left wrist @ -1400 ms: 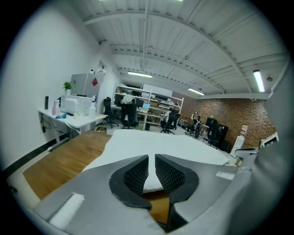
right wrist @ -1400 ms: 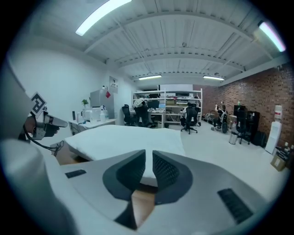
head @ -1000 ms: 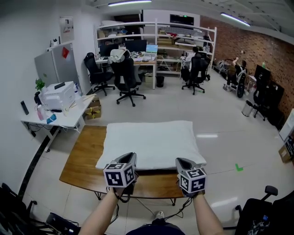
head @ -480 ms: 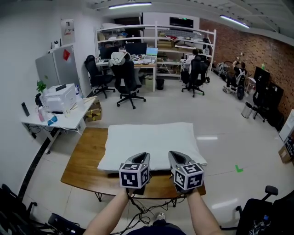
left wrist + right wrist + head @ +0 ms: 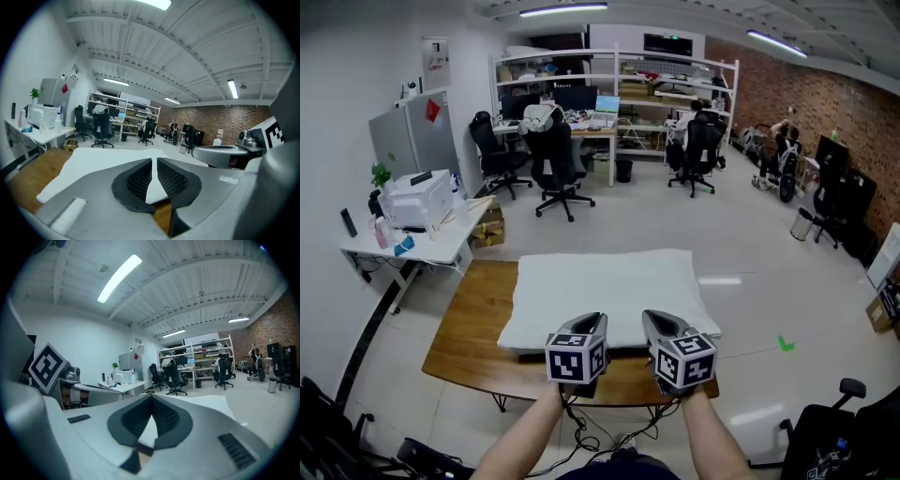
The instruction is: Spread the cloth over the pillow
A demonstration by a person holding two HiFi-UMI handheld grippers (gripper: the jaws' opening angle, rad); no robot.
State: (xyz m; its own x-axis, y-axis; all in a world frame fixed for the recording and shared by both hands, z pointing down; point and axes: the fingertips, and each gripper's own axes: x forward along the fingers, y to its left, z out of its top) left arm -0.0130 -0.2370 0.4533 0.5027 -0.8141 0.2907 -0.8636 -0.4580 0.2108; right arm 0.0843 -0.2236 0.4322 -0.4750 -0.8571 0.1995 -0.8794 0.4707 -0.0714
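no text can be read, wall poster (image 5: pixel 436 60) above the grey fridge (image 5: pixel 411 141) too small to make out, red sheet (image 5: pixel 433 107) on the fridge door illegible, left gripper (image 5: pixel 594 321) and right gripper (image 5: pixel 651 317) cubes show black-and-white square code patterns, not letters

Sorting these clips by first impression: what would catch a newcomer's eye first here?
The big white pillow lying flat on the wooden table, mid-frame in the head view. Next, the left tool and right tool, side by side at the pillow's near edge.
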